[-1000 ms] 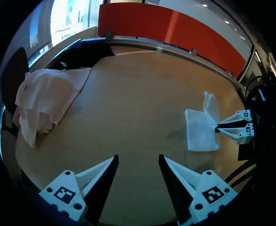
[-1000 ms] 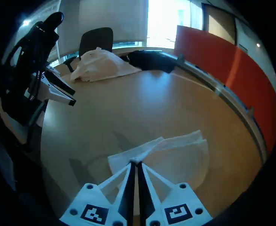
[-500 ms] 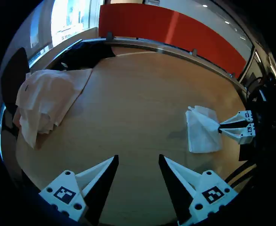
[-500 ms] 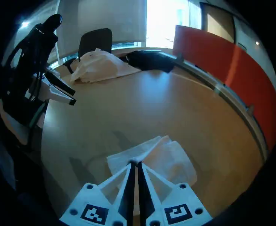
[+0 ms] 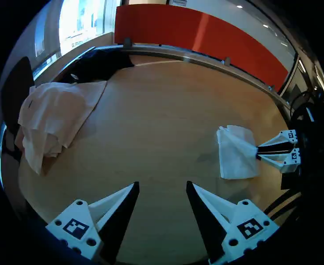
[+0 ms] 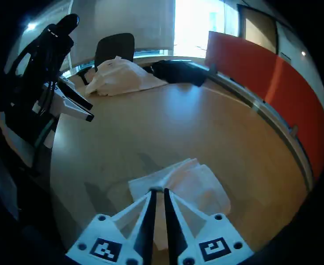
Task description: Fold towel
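Roughly centred in the lower part of the right gripper view, a small white towel (image 6: 192,185) lies folded into a compact, slightly rumpled packet on a wooden table (image 5: 162,115). The right gripper (image 6: 158,191) points at its near edge from the bottom of the frame. Its two fingers are drawn close together with only a thin slit between them, and the tips meet the cloth. Whether they actually pinch the fabric cannot be told. Judging by the towel's settled shape, the fold looks mostly laid down, and the gripper sits low at the edge to set it flat. In the left gripper view the same towel appears at middle right. The left gripper (image 5: 162,194) fills the bottom of that frame with its fingers spread wide apart over bare wood, well away from the towel, likely parked out of the way. At upper left of that view a heap of pale cloths (image 5: 51,115) rests beside a dark bundle (image 5: 97,64), with a red wall panel (image 5: 197,31) behind the table's far rim.
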A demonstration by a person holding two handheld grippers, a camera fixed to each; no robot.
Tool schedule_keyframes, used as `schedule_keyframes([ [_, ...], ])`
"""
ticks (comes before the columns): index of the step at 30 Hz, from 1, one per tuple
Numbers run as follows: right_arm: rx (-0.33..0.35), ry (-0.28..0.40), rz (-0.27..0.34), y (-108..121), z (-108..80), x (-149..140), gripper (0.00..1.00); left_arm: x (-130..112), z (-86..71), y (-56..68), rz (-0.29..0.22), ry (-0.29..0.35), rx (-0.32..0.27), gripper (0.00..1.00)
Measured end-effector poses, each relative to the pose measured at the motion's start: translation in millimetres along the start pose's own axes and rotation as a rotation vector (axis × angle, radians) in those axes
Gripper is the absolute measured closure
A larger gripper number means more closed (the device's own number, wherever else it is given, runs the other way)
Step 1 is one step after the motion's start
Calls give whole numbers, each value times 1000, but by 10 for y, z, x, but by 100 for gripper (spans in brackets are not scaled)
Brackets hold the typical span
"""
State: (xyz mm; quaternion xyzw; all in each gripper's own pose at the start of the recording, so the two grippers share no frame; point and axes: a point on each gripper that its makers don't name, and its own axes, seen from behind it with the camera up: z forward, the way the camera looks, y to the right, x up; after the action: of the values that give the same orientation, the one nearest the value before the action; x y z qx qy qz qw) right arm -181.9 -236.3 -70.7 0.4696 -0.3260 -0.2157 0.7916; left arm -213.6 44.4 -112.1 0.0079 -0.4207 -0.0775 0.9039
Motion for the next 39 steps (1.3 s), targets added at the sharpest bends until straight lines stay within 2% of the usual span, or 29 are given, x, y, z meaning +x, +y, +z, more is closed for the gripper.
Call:
schedule_keyframes([
  [3, -6, -9, 5, 8, -14, -49, 42, -5, 3, -3, -1, -1, 0, 22],
  [7, -17, -21, 21, 27, -46, -147, 32, 3, 4, -6, -2, -1, -1, 22],
  [27, -91, -160, 139, 28, -205, -1060, 31, 2, 33, 28, 1, -8, -7, 22],
  [34, -106, -185, 156, 24, -171, -1205, 32, 9, 42, 36, 4, -9, -8, 22],
  [39, -112, -190, 165, 14, -146, -1244, 39, 9, 39, 40, 0, -8, -8, 22],
])
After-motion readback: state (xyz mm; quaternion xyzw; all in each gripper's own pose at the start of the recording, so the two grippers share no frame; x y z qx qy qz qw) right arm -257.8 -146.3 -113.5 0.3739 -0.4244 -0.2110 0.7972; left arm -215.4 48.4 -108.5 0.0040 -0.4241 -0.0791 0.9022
